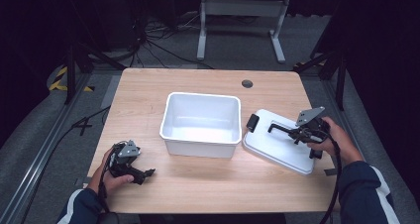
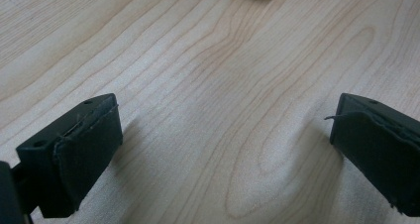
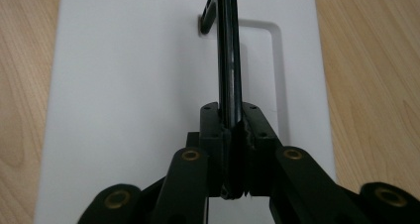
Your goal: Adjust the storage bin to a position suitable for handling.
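1. The flat white plastic lid (image 1: 277,143) is lying on the light wooden worktop (image 1: 198,184), just right of the open white plastic tub (image 1: 201,123), tilted so its long axis runs from near-right to far-left. One end looks propped a bit, though that can't be told for sure.

2. The right tool (image 3: 232,135) is clamped shut on the lid's black hinged handle (image 3: 226,50), which is stood up on edge between the jaws. So the lid is basically in hand already.

3. The key relation: the tub sits to the left of the held lid, close by, so a short carry leftward would probably be needed, with the lid turned to line up with the tub's rim.

4. The left tool (image 1: 143,174) is parked low at the near-left of the worktop, jaws spread wide, nothing gripped, well apart from the tub.

5. Count: one tub, one lid, one handle, two black end clips on the lid, two tools.
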